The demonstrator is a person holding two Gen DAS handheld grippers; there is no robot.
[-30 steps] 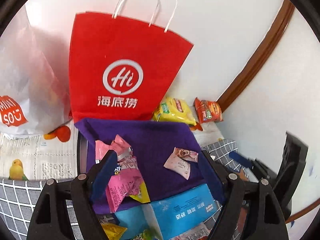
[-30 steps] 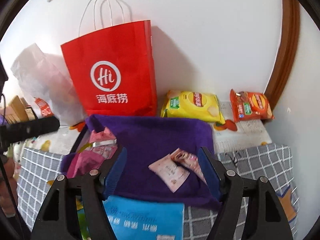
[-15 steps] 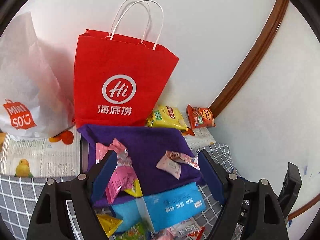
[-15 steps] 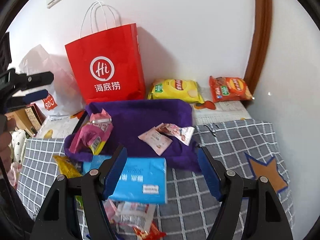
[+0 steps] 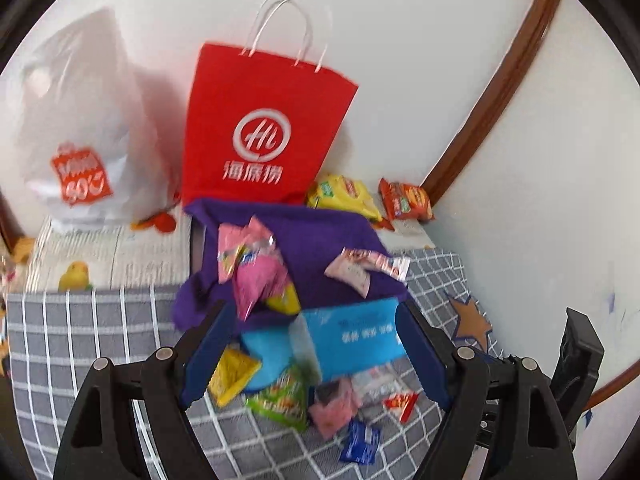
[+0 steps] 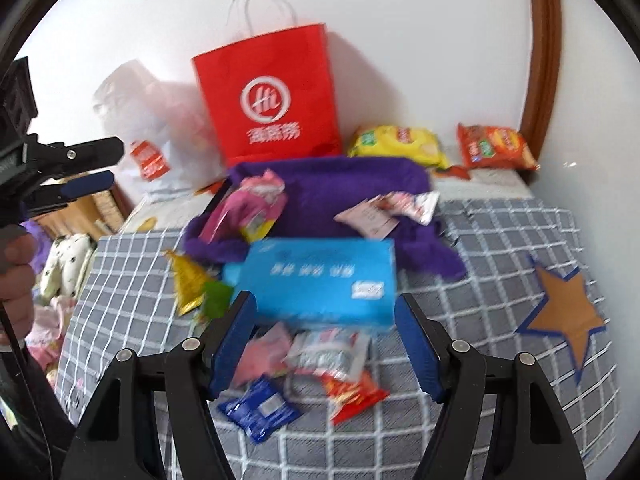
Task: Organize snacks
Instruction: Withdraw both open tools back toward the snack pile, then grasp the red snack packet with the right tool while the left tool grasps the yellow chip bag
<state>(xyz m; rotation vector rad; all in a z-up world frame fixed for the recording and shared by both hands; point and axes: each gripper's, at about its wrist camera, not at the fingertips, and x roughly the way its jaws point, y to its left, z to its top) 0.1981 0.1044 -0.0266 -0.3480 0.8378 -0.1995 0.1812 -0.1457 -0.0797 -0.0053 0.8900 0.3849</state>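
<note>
A grey checked cloth (image 6: 500,248) covers the surface, with an orange star (image 6: 564,312) on its right part. At the far wall stand a red paper bag (image 6: 276,100) and, left of it, a white plastic bag (image 5: 76,128). Just in front of the red bag lies a purple towel (image 6: 344,184) carrying a pink snack packet (image 6: 248,208) on its left and pale wrapped snacks (image 6: 384,212) on its right. A blue box (image 6: 320,276) overlaps the towel's near edge. Right of the red bag lie a yellow chip bag (image 6: 396,144) and an orange chip bag (image 6: 496,148). Small snack packets (image 6: 316,372) lie scattered just near of the box. The left gripper (image 5: 312,356) and right gripper (image 6: 324,344) both hover with fingers spread wide, holding nothing.
</note>
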